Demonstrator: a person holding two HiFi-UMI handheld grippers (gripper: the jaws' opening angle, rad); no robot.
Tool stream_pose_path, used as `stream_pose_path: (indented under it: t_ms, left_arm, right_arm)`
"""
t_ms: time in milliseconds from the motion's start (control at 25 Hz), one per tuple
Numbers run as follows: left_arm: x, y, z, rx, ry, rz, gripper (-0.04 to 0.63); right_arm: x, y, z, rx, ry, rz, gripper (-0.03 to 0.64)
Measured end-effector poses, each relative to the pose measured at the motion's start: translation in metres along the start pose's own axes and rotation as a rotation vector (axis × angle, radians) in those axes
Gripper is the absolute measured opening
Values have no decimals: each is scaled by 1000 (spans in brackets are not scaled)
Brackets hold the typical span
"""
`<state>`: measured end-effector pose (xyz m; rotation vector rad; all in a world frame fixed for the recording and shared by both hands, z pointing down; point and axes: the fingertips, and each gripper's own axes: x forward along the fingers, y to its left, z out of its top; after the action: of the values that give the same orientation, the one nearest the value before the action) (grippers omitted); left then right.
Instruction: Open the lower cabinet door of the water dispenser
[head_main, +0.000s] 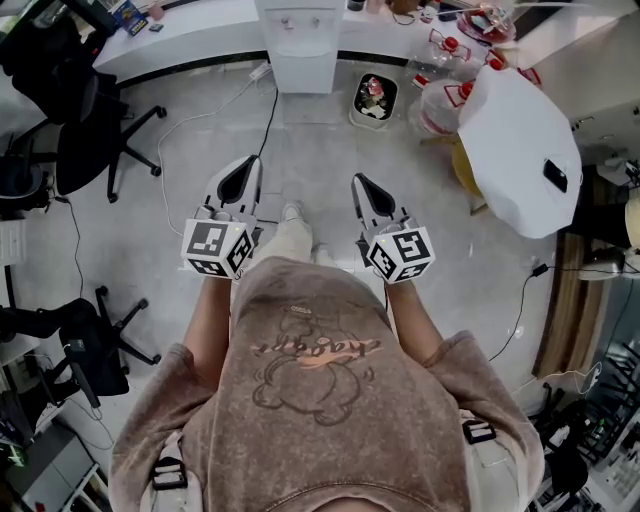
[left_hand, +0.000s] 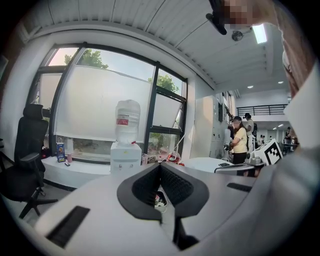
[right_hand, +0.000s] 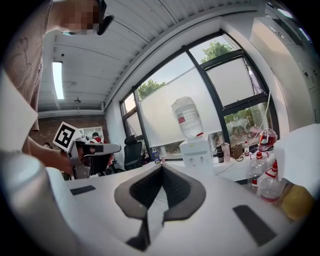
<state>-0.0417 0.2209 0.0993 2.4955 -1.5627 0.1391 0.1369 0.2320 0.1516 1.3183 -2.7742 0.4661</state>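
Note:
The white water dispenser (head_main: 303, 45) stands against the far counter, across the floor from me. Its bottle shows in the left gripper view (left_hand: 127, 120) and the right gripper view (right_hand: 187, 117). The lower front (head_main: 303, 72) is seen only from steeply above, and my own jaws hide it in both gripper views. My left gripper (head_main: 240, 180) and right gripper (head_main: 366, 188) are held side by side at waist height, pointing at the dispenser and well short of it. Both are shut with the pads meeting at the tips and nothing between them.
Black office chairs (head_main: 95, 140) stand at the left. A small bin (head_main: 375, 98) and several water bottles (head_main: 445, 100) sit on the floor right of the dispenser. A white round table (head_main: 525, 150) is at the right. Cables (head_main: 200, 115) trail across the grey floor.

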Motion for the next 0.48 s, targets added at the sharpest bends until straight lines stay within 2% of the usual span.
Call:
stream_pose_path:
  t_ms: [480]
  left_arm:
    - [74, 77, 21, -23, -8, -10, 12]
  right_arm:
    - [94, -37, 31, -23, 25, -30, 6]
